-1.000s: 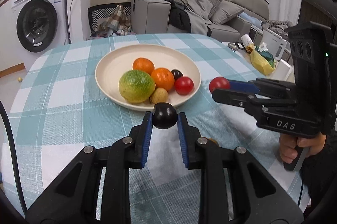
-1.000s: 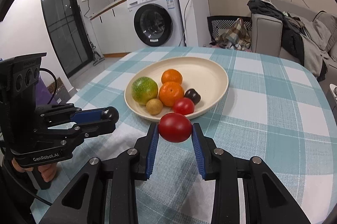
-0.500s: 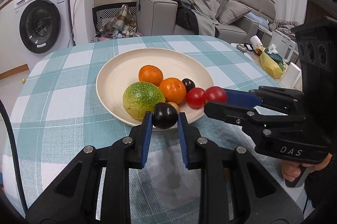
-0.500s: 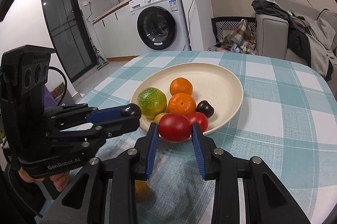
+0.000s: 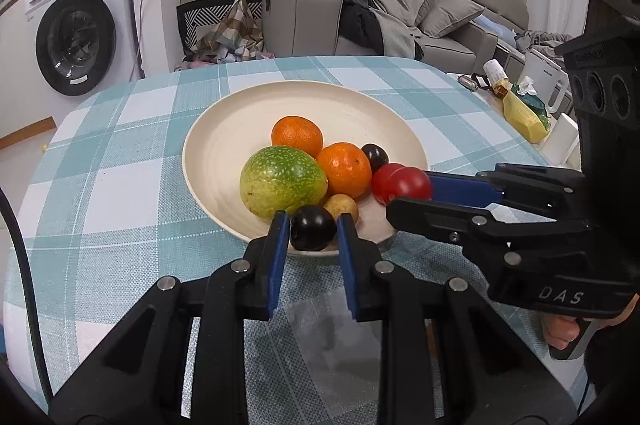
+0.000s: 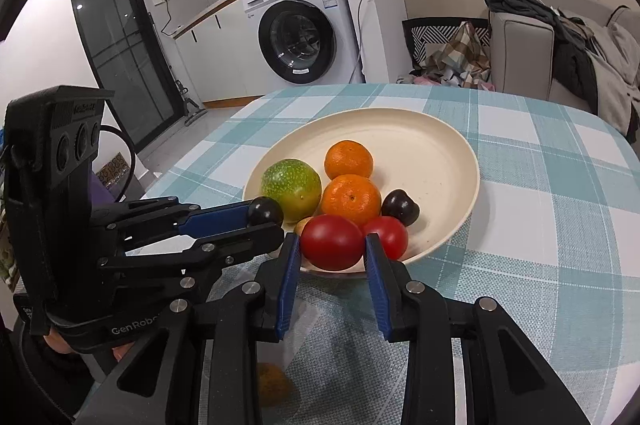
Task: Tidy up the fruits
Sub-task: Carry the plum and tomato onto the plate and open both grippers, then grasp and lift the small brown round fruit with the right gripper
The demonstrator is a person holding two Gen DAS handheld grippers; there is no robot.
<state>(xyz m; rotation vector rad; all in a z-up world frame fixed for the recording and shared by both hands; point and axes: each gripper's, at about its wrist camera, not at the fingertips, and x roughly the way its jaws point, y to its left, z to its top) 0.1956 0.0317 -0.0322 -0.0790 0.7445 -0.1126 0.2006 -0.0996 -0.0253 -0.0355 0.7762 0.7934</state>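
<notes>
A cream plate (image 5: 240, 113) sits on the checked tablecloth holding a green fruit (image 5: 282, 181), two oranges (image 5: 297, 136), a dark plum (image 5: 375, 156), a red tomato (image 5: 382, 181) and a small tan fruit (image 5: 343, 207). My left gripper (image 5: 313, 233) is shut on another dark plum (image 5: 313, 235), held over the plate's near rim. My right gripper (image 6: 332, 249) is shut on a larger red tomato (image 6: 331, 241), also at the near rim, beside the tomato in the plate. From the right wrist, the left gripper (image 6: 264, 221) sits just left of it, its plum (image 6: 265, 211) against the green fruit (image 6: 291, 184).
A small brown fruit (image 6: 272, 389) lies on the cloth under my right gripper. The table's rounded edge drops off at left and far side. A washing machine (image 6: 298, 41) and a sofa (image 5: 304, 17) stand beyond. A yellow bag (image 5: 524, 113) sits off the table's right.
Both grippers have moved forward towards the plate, each still holding its fruit. The plum and the tomato now hang over the near rim instead of short of it.
</notes>
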